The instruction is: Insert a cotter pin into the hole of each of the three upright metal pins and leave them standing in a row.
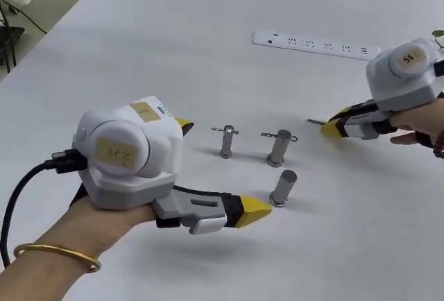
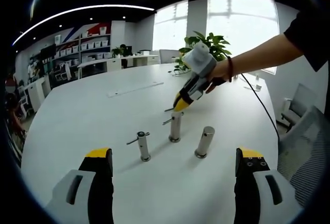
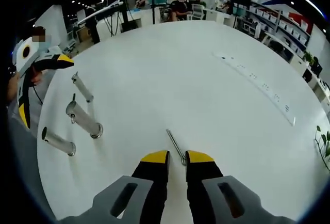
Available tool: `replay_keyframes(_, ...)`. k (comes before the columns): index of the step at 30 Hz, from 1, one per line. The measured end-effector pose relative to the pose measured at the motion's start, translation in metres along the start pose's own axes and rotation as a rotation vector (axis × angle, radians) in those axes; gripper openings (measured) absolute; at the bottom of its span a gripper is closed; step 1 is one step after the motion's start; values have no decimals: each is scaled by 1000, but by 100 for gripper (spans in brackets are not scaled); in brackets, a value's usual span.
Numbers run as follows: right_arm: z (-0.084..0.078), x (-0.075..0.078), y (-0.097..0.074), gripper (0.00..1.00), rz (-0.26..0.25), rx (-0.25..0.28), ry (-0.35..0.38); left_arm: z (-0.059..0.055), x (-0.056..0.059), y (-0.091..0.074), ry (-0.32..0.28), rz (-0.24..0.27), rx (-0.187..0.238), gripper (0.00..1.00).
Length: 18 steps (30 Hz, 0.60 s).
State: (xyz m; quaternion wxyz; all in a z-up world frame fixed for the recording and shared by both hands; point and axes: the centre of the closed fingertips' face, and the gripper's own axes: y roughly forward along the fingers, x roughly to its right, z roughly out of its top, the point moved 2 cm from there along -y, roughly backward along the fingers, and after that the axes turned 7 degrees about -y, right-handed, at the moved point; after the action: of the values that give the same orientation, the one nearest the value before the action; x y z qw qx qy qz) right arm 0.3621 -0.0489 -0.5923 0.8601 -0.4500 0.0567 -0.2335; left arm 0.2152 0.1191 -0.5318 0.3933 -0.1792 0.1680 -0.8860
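left pin (image 1: 226, 144): grey, upright, first cotter pin (image 1: 225, 130) through top | middle pin (image 1: 279, 150): upright, second cotter pin (image 1: 277, 136) through top | near pin (image 1: 283, 187): upright, plain | third cotter pin (image 3: 174, 142): pinched in right gripper (image 3: 177, 158)

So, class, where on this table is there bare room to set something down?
Free: the table between power strip and metal pins, and its far left. Crowded: around the pins, between left gripper and right gripper.

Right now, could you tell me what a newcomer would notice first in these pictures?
On the white table stand three pins: two carry cotter pins, the nearest is bare. The right tongs grip a cotter pin; the left tongs gape open by the bare pin.
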Motion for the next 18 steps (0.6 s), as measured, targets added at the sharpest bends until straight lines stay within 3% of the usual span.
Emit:
replay_keyframes(4, -1, -4, 0, 0, 7, -26, -20, -1, 0, 0, 1, 3, -5, 99)
replay_keyframes(9, 0, -4, 2, 0, -13, -66, -54, -2, -1, 0, 0, 5, -10, 99)
replay_keyframes(18, 1, -4, 1, 0, -4, -70, -62, -3, -2, -1, -2, 9, -19, 99)
